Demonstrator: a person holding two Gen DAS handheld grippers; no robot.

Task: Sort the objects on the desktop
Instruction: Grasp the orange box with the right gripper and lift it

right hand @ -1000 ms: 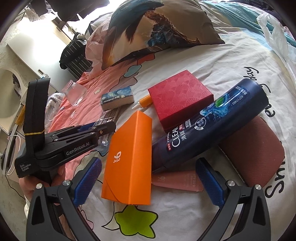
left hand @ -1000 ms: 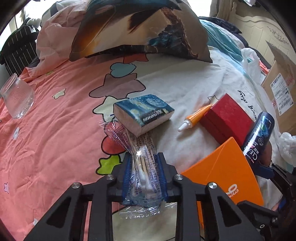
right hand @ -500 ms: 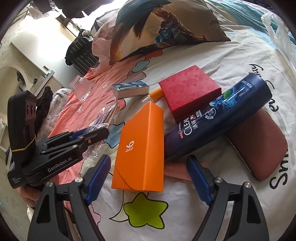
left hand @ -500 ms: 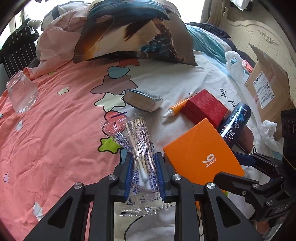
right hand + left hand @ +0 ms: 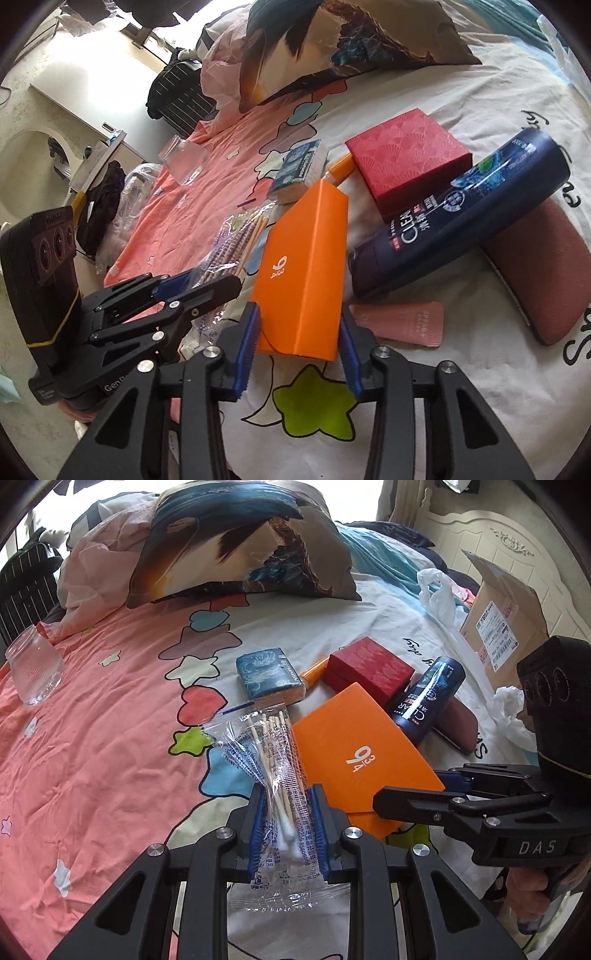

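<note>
At the frame's bottom centre, your left gripper clamps the cotton swab packet; your right gripper brackets the orange box, pads touching its sides.

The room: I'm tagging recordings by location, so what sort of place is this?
Most likely a bedroom. The things lie on a patterned bedsheet, a large pillow sits behind them, and a carved cream headboard stands at the far right.
</note>
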